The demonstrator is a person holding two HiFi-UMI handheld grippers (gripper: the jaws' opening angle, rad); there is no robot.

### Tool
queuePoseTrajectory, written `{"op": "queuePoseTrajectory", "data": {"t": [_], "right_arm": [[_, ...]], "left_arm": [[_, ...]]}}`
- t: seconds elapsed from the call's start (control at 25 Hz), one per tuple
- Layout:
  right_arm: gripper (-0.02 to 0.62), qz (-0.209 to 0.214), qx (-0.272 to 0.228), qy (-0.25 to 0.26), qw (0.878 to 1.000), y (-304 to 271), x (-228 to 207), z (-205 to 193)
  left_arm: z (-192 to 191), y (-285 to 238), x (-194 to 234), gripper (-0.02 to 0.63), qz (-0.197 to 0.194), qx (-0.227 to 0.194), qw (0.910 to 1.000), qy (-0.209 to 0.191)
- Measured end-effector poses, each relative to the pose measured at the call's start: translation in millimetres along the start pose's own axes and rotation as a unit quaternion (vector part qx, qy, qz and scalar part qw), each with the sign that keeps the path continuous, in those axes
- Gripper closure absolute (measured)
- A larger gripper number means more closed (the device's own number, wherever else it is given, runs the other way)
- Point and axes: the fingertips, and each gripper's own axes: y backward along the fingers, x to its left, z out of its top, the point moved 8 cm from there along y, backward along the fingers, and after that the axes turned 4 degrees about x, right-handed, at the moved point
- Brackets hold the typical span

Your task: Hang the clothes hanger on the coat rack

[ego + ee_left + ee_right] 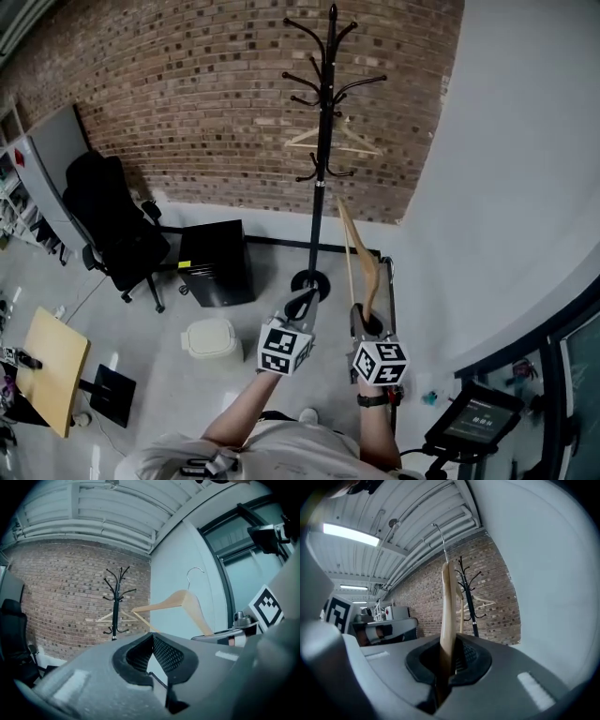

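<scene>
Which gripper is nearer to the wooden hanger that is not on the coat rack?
Right. The right gripper has its jaws shut on one end of the hanger. The left gripper is off to its left, not touching it.

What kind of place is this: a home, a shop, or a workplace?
Most likely an office or workshop room, not a home. A black office chair stands by the brick wall with a black cabinet beside it. There is also a coat rack and long ceiling lights.
</scene>
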Motion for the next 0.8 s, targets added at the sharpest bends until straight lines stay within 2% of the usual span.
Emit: {"op": "queuePoseTrajectory", "data": {"t": [0.08, 0.24, 0.4, 0.6, 0.8], "right_arm": [[0.591, 0.002, 0.008, -0.004, 1.000, -10.6, -14.0, -2.0], [0.589, 0.010, 0.009, -0.013, 1.000, -29.9, -30.4, -0.4], [0.589, 0.009, 0.026, -0.013, 1.000, -49.7, -37.0, -1.8], [0.590, 0.013, 0.037, -0.003, 0.999, -97.8, -44.6, 10.0], [0.589, 0.022, 0.041, 0.012, 0.999, -150.8, -46.5, 34.0]], "left_arm": [[-2.6, -10.4, 1.5, 0.604, 0.001, 0.011, 0.9999, 0.003], [0.5, -32.5, 13.4, 0.604, 0.014, 0.008, 0.9998, -0.009], [-3.6, -50.8, 25.4, 0.604, 0.007, 0.009, 0.9999, -0.007], [-6.4, -96.9, 64.4, 0.604, 0.001, 0.006, 0.9999, 0.009], [16.3, -138.1, 110.2, 0.604, -0.007, -0.018, 0.9997, 0.012]]}}
